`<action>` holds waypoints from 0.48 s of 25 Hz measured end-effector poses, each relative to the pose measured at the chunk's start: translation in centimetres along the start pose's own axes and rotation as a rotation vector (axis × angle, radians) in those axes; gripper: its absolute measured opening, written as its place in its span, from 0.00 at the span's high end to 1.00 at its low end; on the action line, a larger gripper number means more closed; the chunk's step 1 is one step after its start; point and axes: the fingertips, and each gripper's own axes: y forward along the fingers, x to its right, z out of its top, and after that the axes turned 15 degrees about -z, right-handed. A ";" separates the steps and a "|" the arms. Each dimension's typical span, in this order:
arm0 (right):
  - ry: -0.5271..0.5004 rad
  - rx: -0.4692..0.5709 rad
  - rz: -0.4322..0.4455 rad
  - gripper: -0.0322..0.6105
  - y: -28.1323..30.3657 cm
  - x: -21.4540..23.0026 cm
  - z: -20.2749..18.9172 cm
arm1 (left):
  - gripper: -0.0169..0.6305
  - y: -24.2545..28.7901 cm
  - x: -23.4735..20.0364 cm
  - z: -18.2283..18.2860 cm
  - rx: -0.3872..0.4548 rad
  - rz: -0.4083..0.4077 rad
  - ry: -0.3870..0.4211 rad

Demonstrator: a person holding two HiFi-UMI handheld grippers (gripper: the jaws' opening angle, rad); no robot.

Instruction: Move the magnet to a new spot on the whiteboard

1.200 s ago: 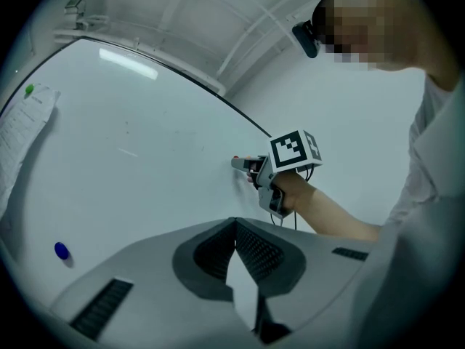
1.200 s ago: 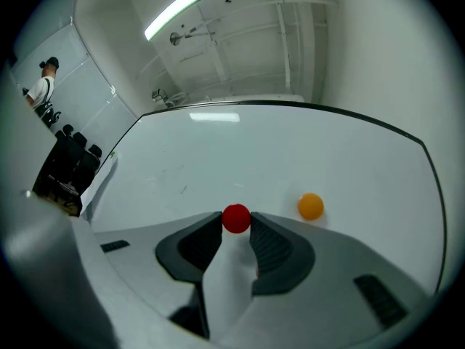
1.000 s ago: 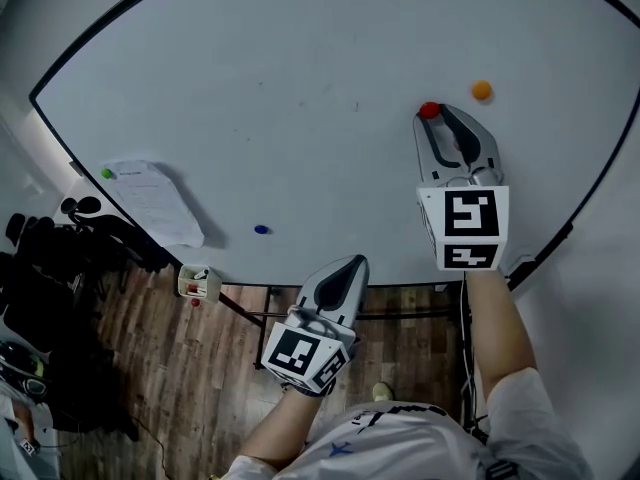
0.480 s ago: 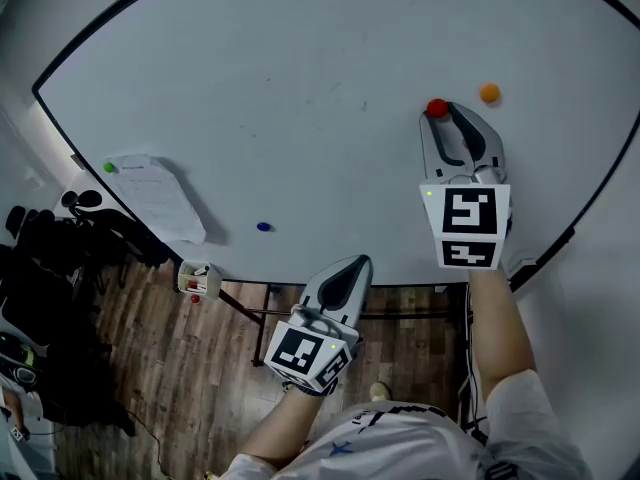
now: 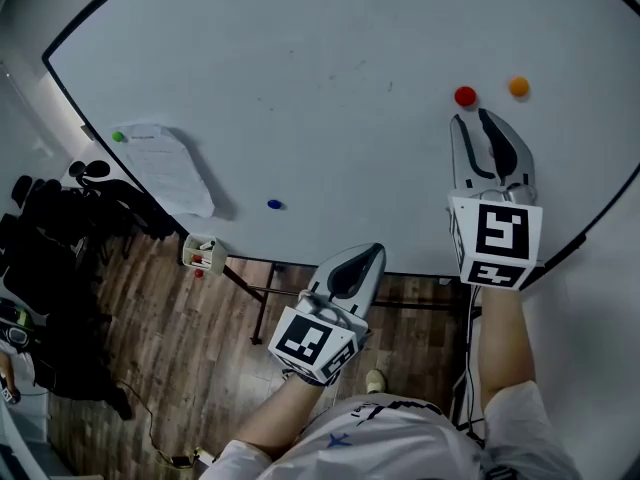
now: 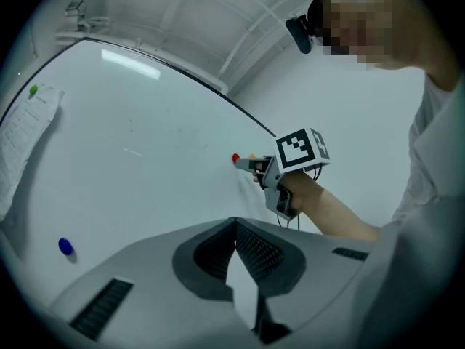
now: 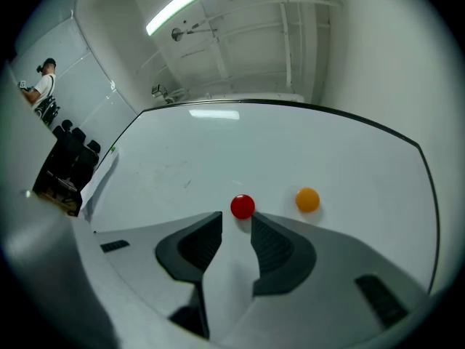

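Closest to the camera, the left gripper is held low, in front of the lower edge of the whiteboard and above the wooden floor. Its own view shows the two jaws pressed together at their tips, with nothing between them. Further forward and to the right, the right gripper is held over the board surface and points up along it. Its jaws stand a little apart, and the narrow gap between them is empty. The red magnet sits on the board just beyond the tips. In the right gripper view it lies in line with the gap and very near to the right jaw, but in the head view a small strip of white board separates it from the tips, so it is not gripped. An orange magnet is just beside the red one, to its right. Far to the left, near the lower edge of the board, there is a blue magnet. Further left again, a sheet of paper hangs on the board with a green magnet at its top corner. Beyond the left edge of the board stand some black chairs.
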 end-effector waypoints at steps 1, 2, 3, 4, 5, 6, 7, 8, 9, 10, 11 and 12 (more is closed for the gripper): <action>0.013 0.000 0.005 0.75 -0.4 -0.1 -0.1 | 0.96 -0.1 0.0 -0.1 -0.003 0.005 0.000; 0.029 0.001 0.014 0.75 -0.7 -0.2 -0.2 | 0.95 -0.3 -0.1 -0.2 -0.006 0.010 0.000; 0.045 0.002 0.024 0.75 -1.1 -0.5 -0.3 | 0.96 -0.5 -0.2 -0.3 -0.010 0.016 0.000; 0.058 0.003 0.035 0.75 -1.5 -0.7 -0.4 | 0.96 -0.7 -0.3 -0.5 -0.013 0.024 -0.002; 0.071 0.002 0.048 0.75 -2.0 -1.0 -0.6 | 0.96 -1.0 -0.4 -0.6 -0.015 0.031 -0.004; 0.084 0.002 0.061 0.75 -2.5 -1.3 -0.7 | 0.96 -1.4 -0.5 -0.8 -0.016 0.038 -0.007; 0.099 0.001 0.074 0.75 -3.0 -1.7 -0.8 | 0.96 -1.7 -0.5 -0.8 -0.017 0.044 -0.009; 0.114 -0.002 0.086 0.75 -3.5 -2.2 -1.0 | 0.96 -2.2 -0.4 -0.9 -0.018 0.048 -0.011; 0.129 -0.009 0.096 0.76 -4.1 -2.7 -1.3 | 0.96 -2.7 -0.3 -1.0 -0.020 0.051 -0.013; 0.145 -0.020 0.108 0.77 -4.7 -3.3 -1.6 | 0.95 -3.4 -0.1 -1.1 -0.023 0.052 -0.015; 0.161 -0.034 0.122 0.78 -5.5 -3.9 -2.0 | 0.96 -4.0 0.1 -1.2 -0.026 0.054 -0.019; 0.179 -0.049 0.138 0.80 -6.3 -4.7 -2.3 | 0.96 -4.7 0.2 -1.3 -0.027 0.056 -0.024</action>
